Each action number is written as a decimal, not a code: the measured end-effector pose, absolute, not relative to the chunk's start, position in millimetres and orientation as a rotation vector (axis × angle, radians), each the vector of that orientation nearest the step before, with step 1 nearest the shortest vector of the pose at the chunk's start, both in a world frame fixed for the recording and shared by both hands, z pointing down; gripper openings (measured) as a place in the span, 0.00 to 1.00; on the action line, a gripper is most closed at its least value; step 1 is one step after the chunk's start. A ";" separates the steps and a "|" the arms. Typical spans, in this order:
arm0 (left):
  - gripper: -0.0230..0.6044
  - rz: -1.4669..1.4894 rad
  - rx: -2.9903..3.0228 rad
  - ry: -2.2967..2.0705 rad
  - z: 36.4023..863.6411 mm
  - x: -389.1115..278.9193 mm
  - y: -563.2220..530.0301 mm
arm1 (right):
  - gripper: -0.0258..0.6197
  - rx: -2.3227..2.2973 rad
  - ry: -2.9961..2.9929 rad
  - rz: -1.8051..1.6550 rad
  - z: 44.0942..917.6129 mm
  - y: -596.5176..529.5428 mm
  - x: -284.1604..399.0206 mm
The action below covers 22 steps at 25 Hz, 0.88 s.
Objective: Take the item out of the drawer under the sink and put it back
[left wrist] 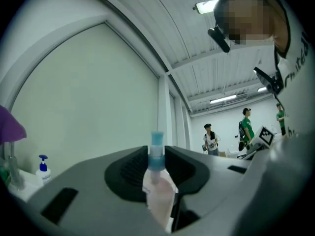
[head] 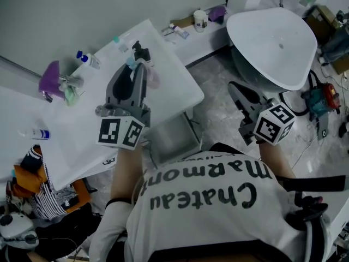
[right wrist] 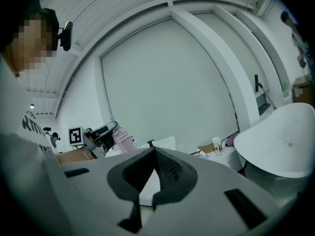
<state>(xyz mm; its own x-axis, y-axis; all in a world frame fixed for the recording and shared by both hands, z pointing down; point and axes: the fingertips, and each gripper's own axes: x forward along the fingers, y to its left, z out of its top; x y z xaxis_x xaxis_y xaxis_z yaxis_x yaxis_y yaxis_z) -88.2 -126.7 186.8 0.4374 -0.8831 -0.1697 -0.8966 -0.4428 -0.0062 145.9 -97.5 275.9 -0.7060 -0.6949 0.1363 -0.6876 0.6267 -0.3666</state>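
The pouch [left wrist: 160,193] sits pinched in the left gripper [head: 140,65], whose jaws press on its pale pink body just below the blue cap [left wrist: 156,151]. In the left gripper view its long axis runs upright, cap toward 12 o'clock. In the head view it lies across the jaw tips, cap toward 10 o'clock, held in the air over the counter [head: 174,91]. The right gripper [head: 235,87] is at 3 o'clock of the left one, over the floor, with its jaws together at the tips and nothing between them.

The counter is white. A blue-pump bottle [head: 84,58] and a purple thing [head: 52,78] stand at its 9 o'clock end. Below its near edge a grey drawer [head: 173,141] stands out. A round white table [head: 272,42] is at 2 o'clock, over a marbled floor [head: 215,111]. The room is pale-walled, with a ribbed ceiling and strip lights — other people [left wrist: 210,139] stand far off.
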 end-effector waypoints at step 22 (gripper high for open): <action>0.21 0.180 -2.307 2.022 198.4 -26.5 -150.5 | 0.06 -0.948 2.988 -0.704 309.9 -206.5 261.2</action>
